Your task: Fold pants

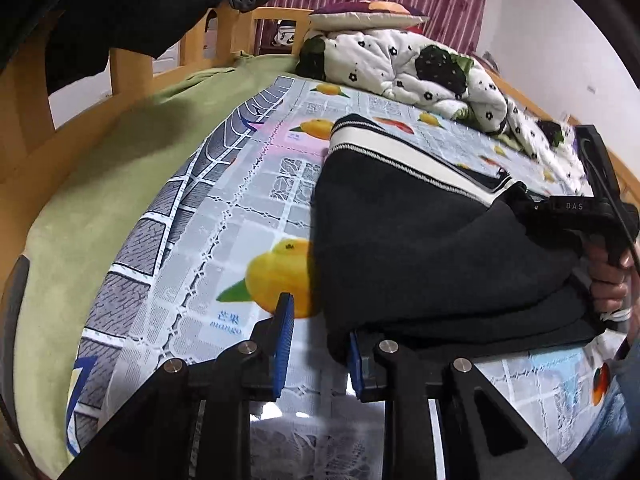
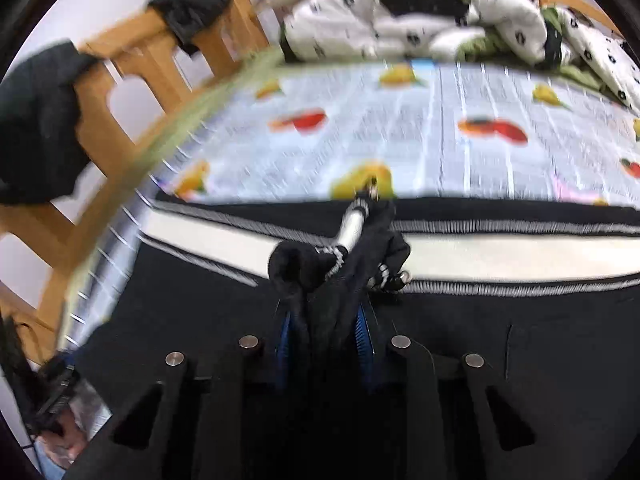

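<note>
Black pants with a white side stripe lie folded on the fruit-print bed sheet. My left gripper is open at the near left corner of the pants; its right finger is under the hem and its left finger stands free on the sheet. My right gripper is shut on a bunched piece of the pants with a silver-tipped drawstring hanging over it. The rest of the pants spreads below it. The right gripper also shows in the left wrist view, lifting cloth.
A rumpled white quilt and a pillow lie at the far end of the bed. A wooden rail with dark clothes draped on it runs along the left. A green blanket lines that side.
</note>
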`<act>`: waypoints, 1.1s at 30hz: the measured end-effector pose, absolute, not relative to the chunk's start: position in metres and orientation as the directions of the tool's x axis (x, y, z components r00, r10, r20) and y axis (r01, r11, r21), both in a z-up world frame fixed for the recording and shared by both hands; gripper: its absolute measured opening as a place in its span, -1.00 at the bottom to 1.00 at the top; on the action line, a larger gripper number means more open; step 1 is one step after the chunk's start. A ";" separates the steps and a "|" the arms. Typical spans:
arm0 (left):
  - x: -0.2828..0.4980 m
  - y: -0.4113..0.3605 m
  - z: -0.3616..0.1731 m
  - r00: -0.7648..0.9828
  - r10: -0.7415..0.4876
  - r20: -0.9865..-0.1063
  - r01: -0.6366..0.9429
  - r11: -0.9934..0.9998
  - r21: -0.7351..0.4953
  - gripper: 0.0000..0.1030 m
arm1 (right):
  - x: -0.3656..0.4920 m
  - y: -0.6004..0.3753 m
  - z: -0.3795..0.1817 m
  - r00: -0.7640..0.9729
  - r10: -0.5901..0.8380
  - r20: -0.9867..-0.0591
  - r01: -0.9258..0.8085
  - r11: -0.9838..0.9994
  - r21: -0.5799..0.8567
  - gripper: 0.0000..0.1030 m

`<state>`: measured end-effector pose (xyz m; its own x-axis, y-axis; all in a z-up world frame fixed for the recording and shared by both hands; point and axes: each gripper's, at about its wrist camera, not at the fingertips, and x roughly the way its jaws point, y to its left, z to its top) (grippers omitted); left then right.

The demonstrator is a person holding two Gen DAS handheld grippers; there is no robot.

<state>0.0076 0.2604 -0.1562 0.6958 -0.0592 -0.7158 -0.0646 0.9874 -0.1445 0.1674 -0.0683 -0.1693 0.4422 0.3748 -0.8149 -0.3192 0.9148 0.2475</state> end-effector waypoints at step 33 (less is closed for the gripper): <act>0.004 0.251 -0.147 0.731 0.021 -0.682 -0.059 0.998 -0.032 0.21 | 0.115 -0.116 -0.125 0.499 0.459 -0.735 -0.306 0.887 0.346 0.19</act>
<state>0.0037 0.2514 -0.1470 0.7306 0.0213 -0.6825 -0.0586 0.9978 -0.0316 0.1150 -0.1155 -0.1250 0.4993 0.4585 -0.7352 -0.3058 0.8871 0.3456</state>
